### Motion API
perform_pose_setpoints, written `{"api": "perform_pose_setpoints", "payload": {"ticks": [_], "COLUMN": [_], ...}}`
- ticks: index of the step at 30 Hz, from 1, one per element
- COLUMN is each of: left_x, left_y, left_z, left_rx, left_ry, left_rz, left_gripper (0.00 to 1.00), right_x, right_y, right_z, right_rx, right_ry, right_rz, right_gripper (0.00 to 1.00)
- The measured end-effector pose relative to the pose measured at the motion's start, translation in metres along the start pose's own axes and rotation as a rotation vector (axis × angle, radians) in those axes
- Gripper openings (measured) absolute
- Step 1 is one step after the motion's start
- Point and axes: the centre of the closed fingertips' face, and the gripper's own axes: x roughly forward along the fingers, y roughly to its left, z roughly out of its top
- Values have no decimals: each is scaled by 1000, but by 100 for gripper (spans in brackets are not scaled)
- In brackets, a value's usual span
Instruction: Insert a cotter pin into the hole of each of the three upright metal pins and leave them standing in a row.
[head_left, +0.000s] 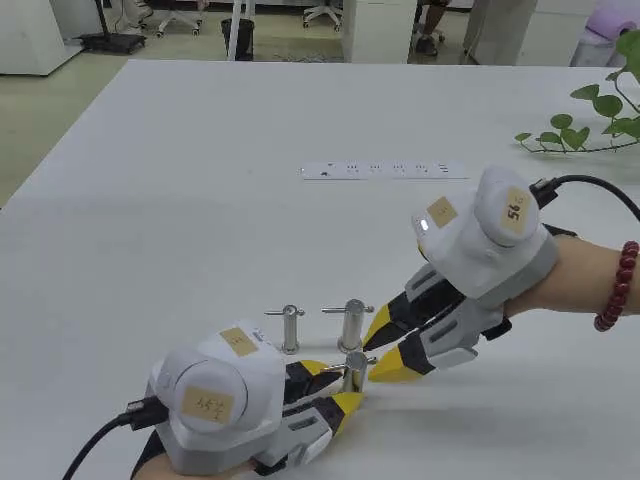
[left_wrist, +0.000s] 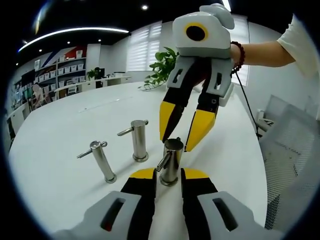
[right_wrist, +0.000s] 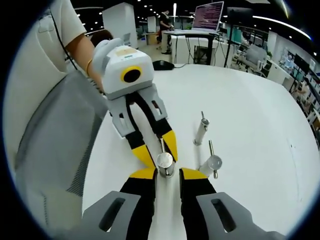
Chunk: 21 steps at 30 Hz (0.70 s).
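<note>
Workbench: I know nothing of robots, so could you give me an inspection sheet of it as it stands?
Surface: white tabletop, matt.
Job's things: three upright silver metal pins: left pin, middle pin, nearest pin, each crossed by a thin cotter pin.
Clutter: white power strip; green trailing plant.
Grippers: left gripper and right gripper flank the nearest pin; grip cannot be told.
Cables: black cable from the left gripper, another from the right.
Surroundings: wheeled office chairs beyond the table.
</note>
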Motion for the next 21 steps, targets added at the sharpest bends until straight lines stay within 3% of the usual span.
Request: {"api": "perform_pose_setpoints", "payload": {"ticks": [9,21], "left_x": [-7,-11], "left_y": [0,1], "left_z": [2,9], "left_rx": [12,-7], "left_ry": [-8,-44], "left_rz": [-2,-3], "left_gripper": [32,35], "right_x": [10,13], "right_y": [4,4], "right_z": [10,10], "right_rx": [2,-12], "right_ry": [-31,-40], "right_rz": [3,-5], "right_gripper": [20,15]}}
